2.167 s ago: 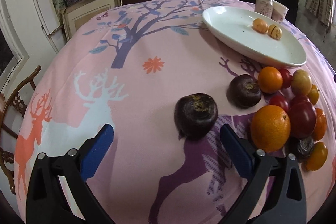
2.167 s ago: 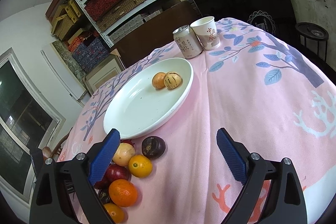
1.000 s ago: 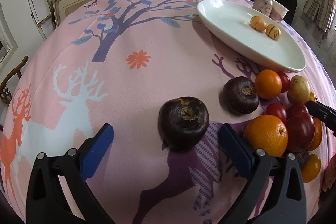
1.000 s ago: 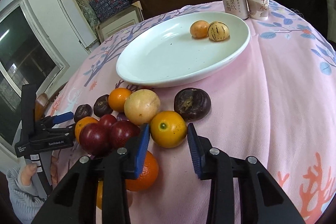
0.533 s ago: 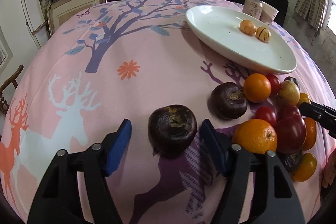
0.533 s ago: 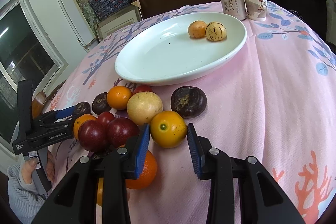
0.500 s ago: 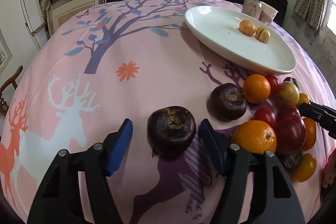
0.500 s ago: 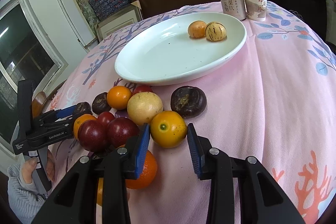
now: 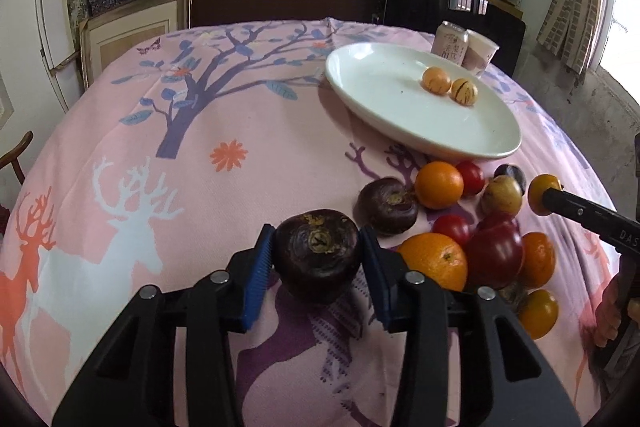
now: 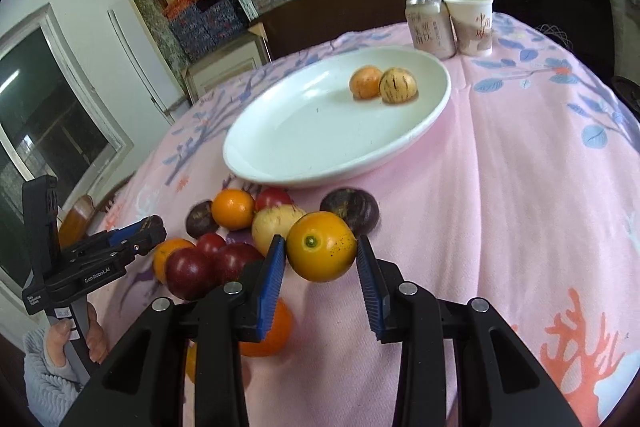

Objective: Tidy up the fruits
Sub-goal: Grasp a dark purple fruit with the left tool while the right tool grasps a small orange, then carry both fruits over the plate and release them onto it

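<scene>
A dark purple fruit sits between the blue pads of my left gripper, whose jaws are closing and now press on both its sides. My right gripper is shut on a yellow-orange fruit, held just above the pile of fruits. The white plate lies beyond the pile with two small fruits on it. In the left wrist view my right gripper comes in from the right edge. In the right wrist view my left gripper shows at the far left.
A second dark fruit rests next to oranges and red fruits on the pink cloth. A can and a paper cup stand behind the plate. A person's hand holds the left handle. Shelves fill the back.
My left jaws have gone from wide open to closed against the dark purple fruit, and the gripper has risen a little. The right gripper keeps its hold on the yellow-orange fruit, hardly moving.
</scene>
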A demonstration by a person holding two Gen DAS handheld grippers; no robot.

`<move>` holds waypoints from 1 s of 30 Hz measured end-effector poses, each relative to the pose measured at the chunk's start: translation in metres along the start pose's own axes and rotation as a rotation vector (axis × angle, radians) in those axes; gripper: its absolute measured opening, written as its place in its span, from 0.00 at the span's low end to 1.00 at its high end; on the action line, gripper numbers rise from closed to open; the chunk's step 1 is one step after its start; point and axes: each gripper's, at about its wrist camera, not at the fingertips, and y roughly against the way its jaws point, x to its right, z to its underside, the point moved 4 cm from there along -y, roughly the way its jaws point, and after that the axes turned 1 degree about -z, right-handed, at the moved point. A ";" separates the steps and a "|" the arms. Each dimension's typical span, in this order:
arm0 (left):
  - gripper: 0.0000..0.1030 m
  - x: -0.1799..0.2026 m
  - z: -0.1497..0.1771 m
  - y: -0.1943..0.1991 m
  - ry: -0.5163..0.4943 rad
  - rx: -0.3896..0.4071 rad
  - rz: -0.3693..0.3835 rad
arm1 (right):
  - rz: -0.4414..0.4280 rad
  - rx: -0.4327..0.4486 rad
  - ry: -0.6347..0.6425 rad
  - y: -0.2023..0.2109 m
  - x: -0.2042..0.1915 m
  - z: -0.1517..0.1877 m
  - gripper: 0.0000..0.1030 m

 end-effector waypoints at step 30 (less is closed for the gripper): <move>0.95 0.038 -0.072 -0.042 -0.020 0.016 0.023 | 0.060 0.140 -0.105 -0.010 0.036 -0.059 0.68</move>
